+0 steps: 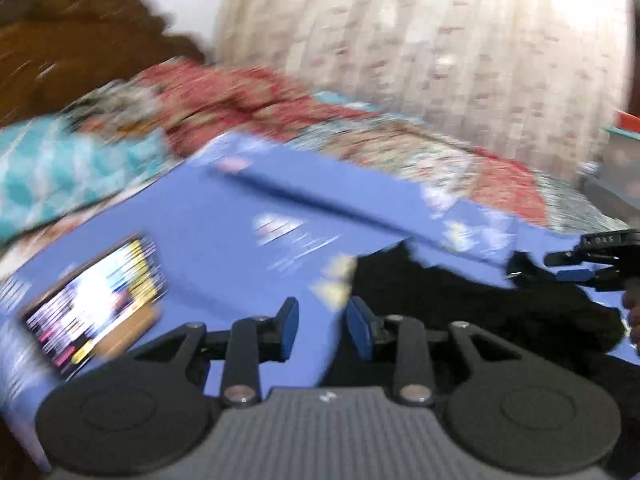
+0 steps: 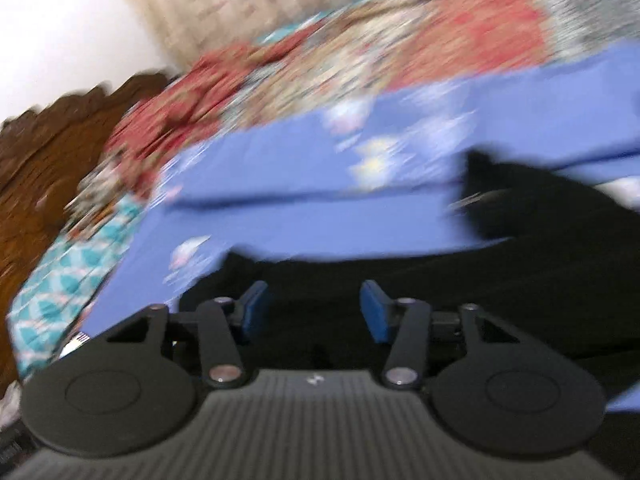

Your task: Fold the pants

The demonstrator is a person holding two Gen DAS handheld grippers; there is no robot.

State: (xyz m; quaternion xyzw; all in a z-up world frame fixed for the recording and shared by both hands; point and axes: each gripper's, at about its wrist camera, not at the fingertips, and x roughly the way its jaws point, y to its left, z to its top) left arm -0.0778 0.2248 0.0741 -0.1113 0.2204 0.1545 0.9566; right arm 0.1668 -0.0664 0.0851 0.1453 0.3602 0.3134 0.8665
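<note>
On the far left a phone (image 1: pixel 94 300) lies face up on the blue sheet (image 1: pixel 224 216), with a teal cushion (image 1: pixel 60 172) beyond it and the dark wooden headboard (image 1: pixel 60 40) behind. The left gripper (image 1: pixel 322 326) hangs over the sheet with its blue pads set a little apart and nothing between them. Just to its right lie the black pants (image 1: pixel 460 300), spread across the near part of the bed. In the right wrist view the pants (image 2: pixel 440 292) fill the near ground, and the right gripper (image 2: pixel 314 312) hovers above them with its pads spread wider, empty as well; whether they brush the cloth I cannot tell through the blur. A red patterned quilt (image 2: pixel 360 48) runs along the far side, below the pale curtain (image 1: pixel 440 32).

Both hands look to be between grips, so I'd judge the next fold is being lined up. To do it well, each gripper should take an outer corner of the same edge, pinching all layers. Lift evenly, carry the edge across flat, and keep the left hand clear of the phone.
</note>
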